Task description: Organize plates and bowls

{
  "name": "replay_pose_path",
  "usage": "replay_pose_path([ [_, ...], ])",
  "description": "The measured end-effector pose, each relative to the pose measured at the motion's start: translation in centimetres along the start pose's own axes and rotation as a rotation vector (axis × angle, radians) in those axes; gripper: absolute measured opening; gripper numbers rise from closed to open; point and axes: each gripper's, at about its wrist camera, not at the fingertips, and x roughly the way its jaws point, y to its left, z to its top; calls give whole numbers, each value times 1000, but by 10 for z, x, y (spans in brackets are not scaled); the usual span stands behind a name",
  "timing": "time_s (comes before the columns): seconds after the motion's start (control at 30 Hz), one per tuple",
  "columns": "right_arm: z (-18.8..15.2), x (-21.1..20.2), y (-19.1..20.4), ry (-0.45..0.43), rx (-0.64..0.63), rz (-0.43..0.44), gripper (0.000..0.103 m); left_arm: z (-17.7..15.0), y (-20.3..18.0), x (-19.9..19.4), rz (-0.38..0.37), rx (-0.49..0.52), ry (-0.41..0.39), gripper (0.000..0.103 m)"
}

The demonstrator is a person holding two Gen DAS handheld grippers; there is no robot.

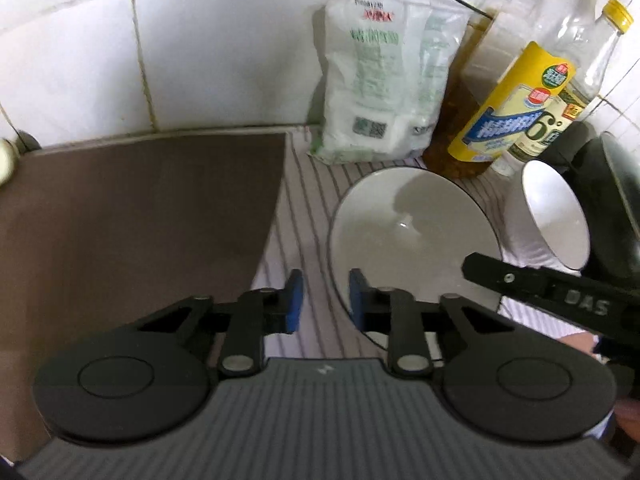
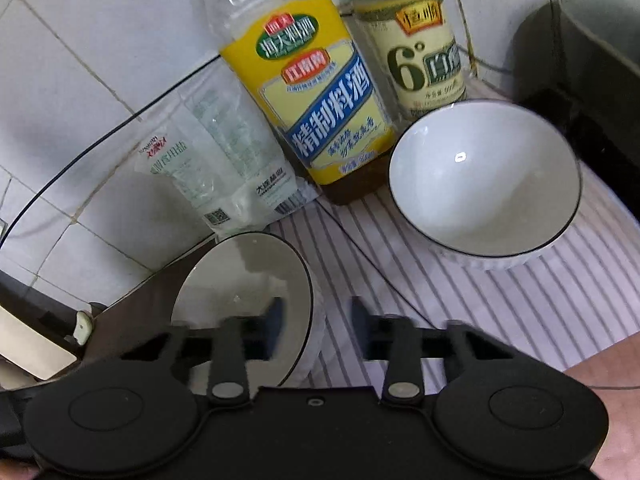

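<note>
Two white bowls with thin dark rims stand on a striped mat. In the left wrist view the nearer bowl [image 1: 412, 236] lies just ahead and right of my open left gripper [image 1: 326, 300]; its near-left rim sits between the blue pads, untouched as far as I can tell. The second bowl [image 1: 556, 220] is at the right edge. In the right wrist view my open right gripper [image 2: 316, 328] straddles the right rim of the nearer bowl [image 2: 244, 288], left finger inside, right finger outside. The second bowl [image 2: 484, 184] stands apart ahead right.
A salt bag [image 1: 380, 80], a yellow-labelled cooking wine bottle [image 2: 304, 92] and a vinegar bottle [image 2: 416, 52] stand against the tiled wall. A brown mat [image 1: 140, 220] lies left. A dark appliance [image 2: 580, 68] stands right. A black cable [image 2: 100, 140] runs along the wall.
</note>
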Motion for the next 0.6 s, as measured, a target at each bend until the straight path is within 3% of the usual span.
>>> replay_pose_path([
  [0.03, -1, 1, 0, -3, 8, 9, 14, 0, 0, 0, -16, -3, 0, 12],
  [0.3, -5, -5, 10, -27, -57, -15, 12, -7, -9, -9, -2, 5, 8, 12],
  [0.6, -21, -53, 11, -60, -55, 66, 12, -26, -22, -61, -1, 37, -52, 12],
])
